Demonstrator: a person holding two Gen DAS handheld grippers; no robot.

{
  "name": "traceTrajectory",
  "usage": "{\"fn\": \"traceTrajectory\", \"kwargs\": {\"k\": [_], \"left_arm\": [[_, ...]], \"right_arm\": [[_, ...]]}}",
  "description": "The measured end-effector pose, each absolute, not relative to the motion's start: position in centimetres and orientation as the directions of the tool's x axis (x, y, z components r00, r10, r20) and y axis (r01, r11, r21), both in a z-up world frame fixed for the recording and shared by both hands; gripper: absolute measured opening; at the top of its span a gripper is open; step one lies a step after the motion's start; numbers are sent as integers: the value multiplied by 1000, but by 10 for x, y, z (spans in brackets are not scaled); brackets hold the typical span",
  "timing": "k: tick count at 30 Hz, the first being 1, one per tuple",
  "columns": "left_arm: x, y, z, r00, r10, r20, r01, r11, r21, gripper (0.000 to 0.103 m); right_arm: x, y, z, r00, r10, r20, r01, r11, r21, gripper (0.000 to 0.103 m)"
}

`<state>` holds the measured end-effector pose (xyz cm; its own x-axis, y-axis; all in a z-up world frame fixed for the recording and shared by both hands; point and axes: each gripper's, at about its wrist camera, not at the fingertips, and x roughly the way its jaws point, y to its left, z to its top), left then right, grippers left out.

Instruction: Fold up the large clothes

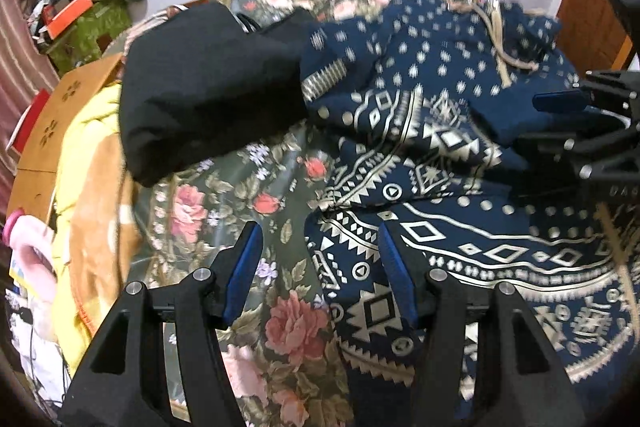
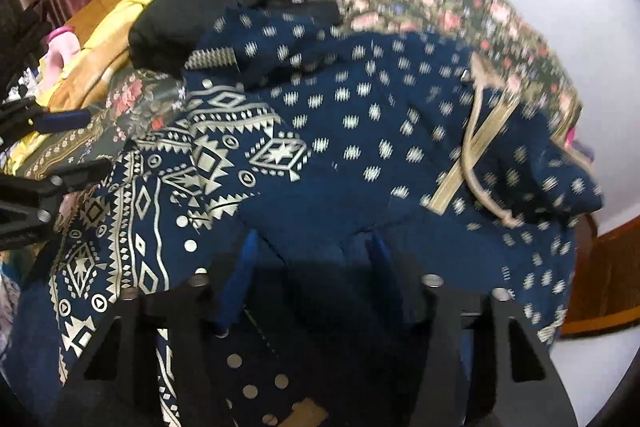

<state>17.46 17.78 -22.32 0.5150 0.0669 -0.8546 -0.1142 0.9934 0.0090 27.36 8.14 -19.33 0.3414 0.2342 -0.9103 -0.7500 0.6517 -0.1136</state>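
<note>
Clothes here means one big navy patterned garment (image 1: 440, 155), crumpled on the flowered bedspread (image 1: 256, 195) right under our tongs: our left gripper (image 1: 320, 267) stands about half open astride its near hem, pads not visibly pressing, while our right gripper (image 2: 312, 267) has blue cloth between its fingers, though we cannot tell if they pinch it. Farther off, a black garment (image 1: 208, 91) overlaps the navy one's far corner, so we judge that lifting now could drag it along, or the hem could slip from a loose grip.
</note>
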Motion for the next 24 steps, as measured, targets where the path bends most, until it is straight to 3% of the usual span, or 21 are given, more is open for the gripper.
{"fn": "traceTrajectory", "kwargs": {"k": [2, 3, 6, 9, 11, 13, 16, 24], "left_arm": [[184, 174, -233, 501, 53, -864, -96, 995, 5, 59], [186, 172, -236, 499, 49, -865, -89, 996, 5, 59], [198, 165, -242, 513, 71, -855, -81, 996, 34, 59], [208, 163, -242, 522, 77, -849, -84, 996, 39, 58], [213, 163, -242, 530, 62, -846, -85, 996, 20, 48], [217, 165, -243, 528, 40, -848, -83, 997, -4, 28], [216, 167, -237, 545, 44, -837, -102, 995, -14, 11], [191, 189, -203, 627, 77, -775, -205, 976, -69, 3]], "right_arm": [[277, 79, -198, 336, 233, -913, -742, 662, -104, 39], [279, 79, -199, 334, 229, -914, -737, 668, -102, 29], [284, 77, -200, 335, 232, -913, -727, 680, -94, 15], [291, 66, -182, 325, 316, -891, -709, 705, -8, 11], [297, 56, -164, 360, 362, -860, -681, 732, 23, 10], [301, 45, -145, 406, 395, -824, -650, 759, 43, 10], [308, 19, -106, 500, 432, -751, -596, 800, 63, 10], [313, -62, -43, 684, 428, -591, -439, 888, 136, 10]]}}
